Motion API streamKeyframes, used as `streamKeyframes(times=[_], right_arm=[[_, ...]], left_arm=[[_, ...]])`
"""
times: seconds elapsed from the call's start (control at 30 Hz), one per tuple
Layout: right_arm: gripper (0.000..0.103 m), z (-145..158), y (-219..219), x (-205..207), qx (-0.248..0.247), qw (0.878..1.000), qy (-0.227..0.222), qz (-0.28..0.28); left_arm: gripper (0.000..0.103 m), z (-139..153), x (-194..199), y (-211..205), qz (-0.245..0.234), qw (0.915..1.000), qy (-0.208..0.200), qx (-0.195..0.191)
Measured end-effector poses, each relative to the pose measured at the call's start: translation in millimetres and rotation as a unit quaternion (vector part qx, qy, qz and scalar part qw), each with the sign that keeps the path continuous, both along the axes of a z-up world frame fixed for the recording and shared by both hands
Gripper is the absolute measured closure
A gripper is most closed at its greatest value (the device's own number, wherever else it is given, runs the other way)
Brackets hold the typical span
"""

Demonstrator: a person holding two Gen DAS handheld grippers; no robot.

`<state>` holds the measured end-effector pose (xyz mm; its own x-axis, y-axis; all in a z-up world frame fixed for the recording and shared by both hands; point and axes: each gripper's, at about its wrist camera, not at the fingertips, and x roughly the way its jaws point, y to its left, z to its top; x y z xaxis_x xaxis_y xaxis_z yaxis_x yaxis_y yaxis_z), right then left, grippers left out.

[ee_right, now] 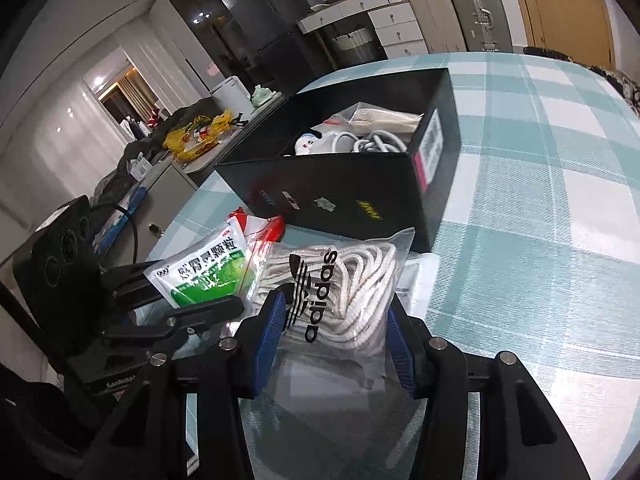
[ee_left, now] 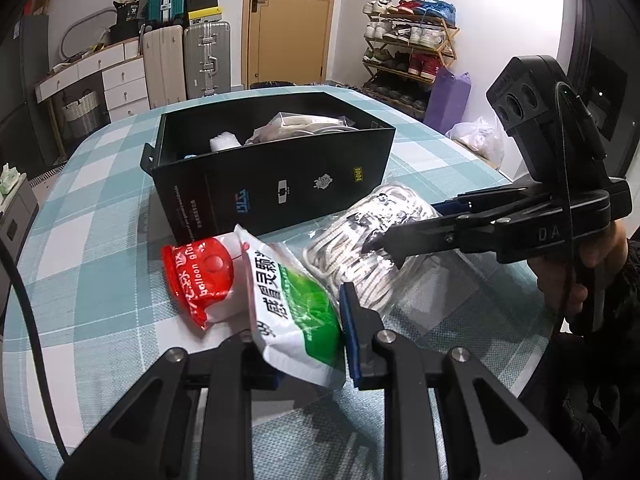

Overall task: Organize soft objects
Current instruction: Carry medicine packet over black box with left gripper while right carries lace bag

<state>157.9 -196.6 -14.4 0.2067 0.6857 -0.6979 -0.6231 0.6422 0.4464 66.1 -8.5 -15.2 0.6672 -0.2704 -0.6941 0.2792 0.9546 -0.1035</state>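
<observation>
A green-and-white sachet (ee_left: 296, 312) sits pinched between the fingers of my left gripper (ee_left: 304, 340), which is shut on it and holds it tilted just above the cloth. My right gripper (ee_right: 336, 332) is shut on a clear bag of white cord (ee_right: 352, 288), its blue pads (ee_right: 273, 326) pressing both sides. In the left wrist view the right gripper (ee_left: 384, 236) comes in from the right onto that bag of white cord (ee_left: 360, 248). A red-and-white pouch (ee_left: 200, 276) lies beside the sachet. Behind stands an open black box (ee_left: 272, 176) with several soft items inside.
The table (ee_left: 92, 216) wears a teal-and-white checked cloth, and its round edge runs close on the left and right. In the right wrist view the black box (ee_right: 340, 184) is straight ahead and the left gripper (ee_right: 192, 292) is at the left. Suitcases (ee_left: 208, 60) and a shoe rack (ee_left: 408, 52) stand behind.
</observation>
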Motion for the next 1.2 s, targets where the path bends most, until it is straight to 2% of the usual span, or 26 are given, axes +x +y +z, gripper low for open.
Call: streamKeyframes(times=[0.23,0.27,0.37,0.67,0.9,1.2], right_arm=[[0.053,3,3,-5,0.016,1.0,0.001,0.017],[0.059,3,4,-6,0.017,1.0,-0.001,0.018],[0.07,6,7,-10,0.014,1.0,-0.008,0.022],[0.081,29,-2,-19,0.021,0.998,-0.059,0.017],[0.081,54,-18,-26,0.04,0.995,-0.094,0.006],[0.081,78,-30,-32,0.069,0.99,-0.124,-0.021]], left_arm=[[0.082,0,1,0,0.0,1.0,0.0,-0.001],[0.082,0,1,0,0.0,1.0,0.0,-0.001],[0.082,0,0,0,0.0,1.0,0.0,-0.001],[0.083,9,-6,7,0.011,0.9997,-0.02,-0.012],[0.083,22,-12,18,0.022,0.9985,-0.041,-0.03],[0.083,43,-7,24,0.042,0.9966,-0.064,-0.03]])
